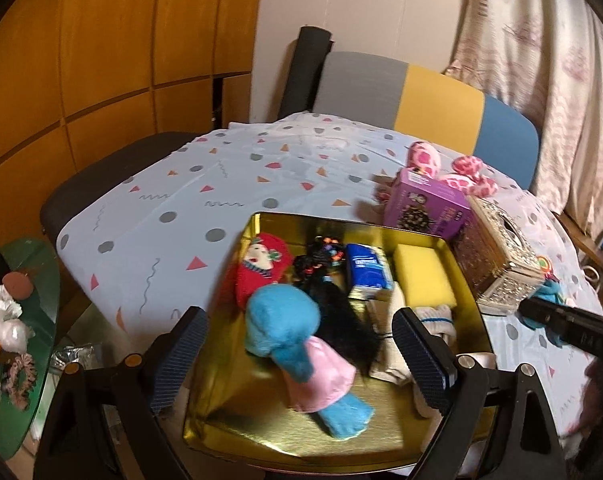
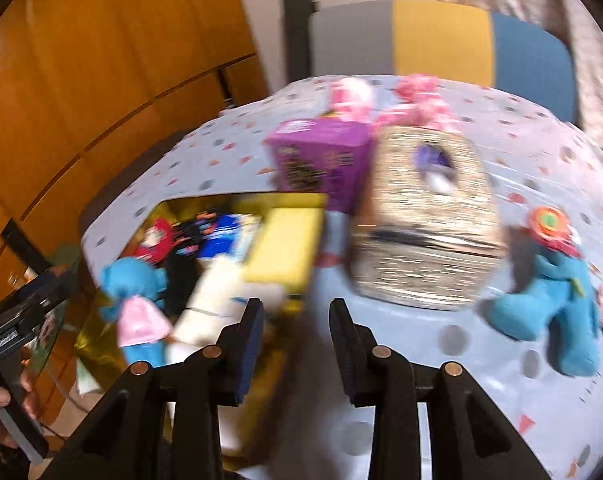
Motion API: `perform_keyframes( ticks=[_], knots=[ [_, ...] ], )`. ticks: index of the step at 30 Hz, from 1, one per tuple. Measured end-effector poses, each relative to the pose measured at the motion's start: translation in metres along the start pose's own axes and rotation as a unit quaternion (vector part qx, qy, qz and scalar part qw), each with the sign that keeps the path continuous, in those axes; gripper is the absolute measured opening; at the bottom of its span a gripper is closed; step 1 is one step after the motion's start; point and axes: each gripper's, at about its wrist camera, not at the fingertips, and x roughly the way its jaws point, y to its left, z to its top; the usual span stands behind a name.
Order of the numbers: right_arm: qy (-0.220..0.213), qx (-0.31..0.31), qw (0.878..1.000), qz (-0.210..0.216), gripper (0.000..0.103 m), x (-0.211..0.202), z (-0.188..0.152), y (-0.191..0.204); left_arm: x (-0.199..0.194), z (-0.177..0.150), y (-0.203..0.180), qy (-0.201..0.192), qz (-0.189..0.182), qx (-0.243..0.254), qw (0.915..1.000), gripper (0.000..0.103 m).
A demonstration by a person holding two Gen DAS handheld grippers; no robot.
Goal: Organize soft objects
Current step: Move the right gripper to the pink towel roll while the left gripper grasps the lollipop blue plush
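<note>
Blue plush is the story here. One blue doll in a pink dress (image 1: 301, 344) already lies in the gold tin tray (image 1: 261, 220), and a second blue plush toy (image 2: 549, 300) still sits out on the patterned tablecloth (image 1: 161, 184), at about 3 o'clock from the silver tissue box (image 2: 421, 220) in the right wrist view.

Handling-wise that loose toy looks light, squashy and not slippery at all, so nothing to break. Best guess for a hold is the fat middle of the body, since the legs would just flop and the orange-and-green flower piece (image 2: 549, 220) on top looks like it could snag or bend. Its long axis seems to run from the flower end at about 12 o'clock down to the legs at 6 o'clock, though the frame is smeared, so that reading is rough.

The doll in the tray is clearer: head toward 11 o'clock, feet toward 5 o'clock, lying flat beside a black hairpiece, a red knit item, a yellow sponge (image 1: 425, 276) and white socks.

The left gripper (image 1: 301, 344) hangs over the tray with its jaws spread wide, the doll between them but untouched. The right gripper (image 2: 297, 340) has its jaws a little apart with nothing between them, and it sits over the tray's edge.
</note>
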Motion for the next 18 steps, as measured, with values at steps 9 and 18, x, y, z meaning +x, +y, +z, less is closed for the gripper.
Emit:
perform_keyframes(
  ticks=[9, 18],
  knots=[
    [-0.04, 0.091, 0.99, -0.095, 0.034, -0.04, -0.003, -0.102, 0.0, 0.0, -0.033, 0.006, -0.028, 0.033, 0.9991, 0.094],
    [-0.099, 0.232, 0.927, -0.276, 0.034, -0.093, -0.02, -0.239, -0.004, 0.007, -0.079, 0.005, -0.079, 0.091, 0.9927, 0.094]
  ],
)
